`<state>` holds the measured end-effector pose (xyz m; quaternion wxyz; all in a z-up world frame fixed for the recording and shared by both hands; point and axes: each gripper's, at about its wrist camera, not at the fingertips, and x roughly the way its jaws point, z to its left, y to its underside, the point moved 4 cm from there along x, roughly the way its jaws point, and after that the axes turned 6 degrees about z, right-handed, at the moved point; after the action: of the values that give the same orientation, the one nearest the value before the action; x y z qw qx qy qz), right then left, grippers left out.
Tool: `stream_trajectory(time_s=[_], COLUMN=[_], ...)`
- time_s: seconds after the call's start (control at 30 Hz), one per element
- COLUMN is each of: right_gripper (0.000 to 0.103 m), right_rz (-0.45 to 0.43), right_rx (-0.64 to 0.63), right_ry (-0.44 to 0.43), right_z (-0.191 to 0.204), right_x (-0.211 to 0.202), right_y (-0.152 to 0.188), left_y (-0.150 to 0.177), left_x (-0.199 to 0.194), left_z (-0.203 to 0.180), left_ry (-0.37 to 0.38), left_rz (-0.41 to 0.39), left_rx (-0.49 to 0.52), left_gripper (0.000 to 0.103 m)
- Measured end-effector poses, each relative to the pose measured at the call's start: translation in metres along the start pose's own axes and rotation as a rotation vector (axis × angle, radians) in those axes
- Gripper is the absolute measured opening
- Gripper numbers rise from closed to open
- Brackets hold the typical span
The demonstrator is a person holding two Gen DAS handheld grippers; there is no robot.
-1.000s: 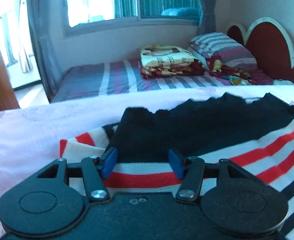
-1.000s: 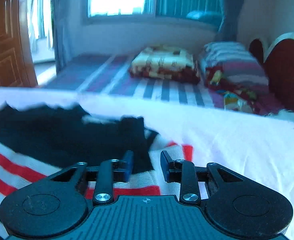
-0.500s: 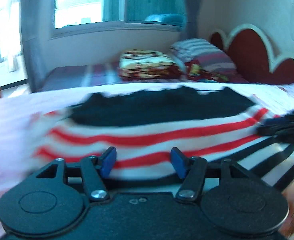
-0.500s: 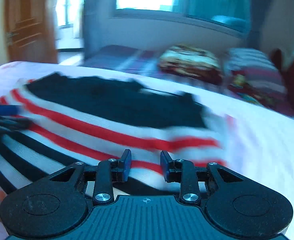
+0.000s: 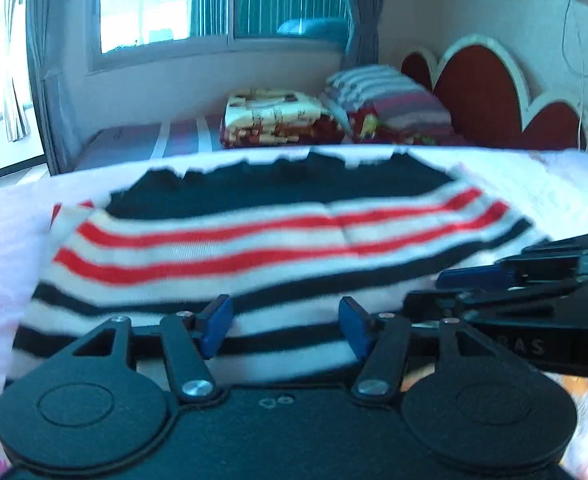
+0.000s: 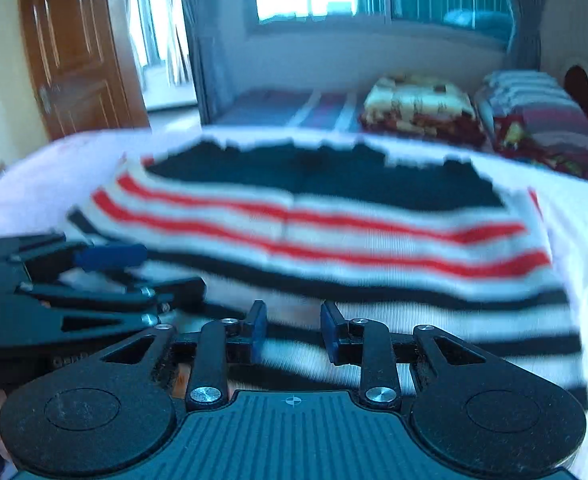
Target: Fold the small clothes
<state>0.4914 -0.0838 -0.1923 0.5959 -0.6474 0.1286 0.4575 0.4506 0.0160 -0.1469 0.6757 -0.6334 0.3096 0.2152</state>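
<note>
Left wrist: ribbed striped knit garment (image 5: 286, 236) flat; left fingers (image 5: 216, 322) closing, garment between; right fingers (image 6: 256, 332) half-open, empty.

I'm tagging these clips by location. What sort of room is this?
Most likely a bedroom: a bed with a scalloped red headboard, a striped pillow beside a folded blanket, and a curtained window.
</note>
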Motion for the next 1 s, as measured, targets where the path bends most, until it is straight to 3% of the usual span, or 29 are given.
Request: stream_trajectory(time_s=[0.07, 0.13, 0.2, 0.23, 0.33, 0.43, 0.5, 0.73, 0.87, 0.93, 1.0], right_gripper=[0.03, 0.03, 0.03, 0.03, 0.03, 0.03, 0.03, 0.03, 0.03, 0.03, 0.03], right_rz=[0.003, 0.001, 0.001, 0.007, 0.006, -0.032, 0.012, 0.001, 0.001, -0.02, 0.011], right_rx=[-0.017, -0.006, 0.048, 0.081, 0.114, 0.121, 0.144, 0.115, 0.13, 0.143, 0.147], right_ry=[0.021, 0.097, 0.2, 0.211, 0.161, 0.188, 0.222, 0.216, 0.219, 0.214, 0.203], right_z=[-0.009, -0.028, -0.059, -0.075, -0.089, -0.088, -0.098, -0.106, -0.104, -0.108, -0.112], right_x=[-0.005, -0.019, -0.034, -0.039, -0.048, -0.059, -0.053, -0.056, -0.066, -0.064, -0.054], right_y=[0.01, 0.022, 0.038, 0.045, 0.05, 0.041, 0.047, 0.06, 0.054, 0.052, 0.061], left_y=[0.011, 0.021, 0.034, 0.04, 0.045, 0.038, 0.039, 0.048, 0.041, 0.045, 0.047], left_x=[-0.007, -0.016, -0.026, -0.031, -0.038, -0.04, -0.037, -0.035, -0.051, -0.045, -0.04], left_z=[0.01, 0.028, 0.05, 0.063, 0.076, 0.069, 0.069, 0.078, 0.077, 0.085, 0.088], left_ry=[-0.006, -0.044, -0.097, -0.094, -0.065, -0.084, -0.091, -0.09, -0.153, -0.136, -0.119], left_rz=[0.001, 0.007, 0.016, 0.018, 0.012, 0.019, 0.036, 0.031, 0.002, 0.055, 0.056], left_rx=[0.007, 0.002, -0.04, -0.084, -0.141, -0.133, -0.134, -0.152, -0.131, -0.136, -0.136], left_gripper=[0.058, 0.059, 0.06, 0.06, 0.059, 0.057, 0.058, 0.06, 0.058, 0.058, 0.058])
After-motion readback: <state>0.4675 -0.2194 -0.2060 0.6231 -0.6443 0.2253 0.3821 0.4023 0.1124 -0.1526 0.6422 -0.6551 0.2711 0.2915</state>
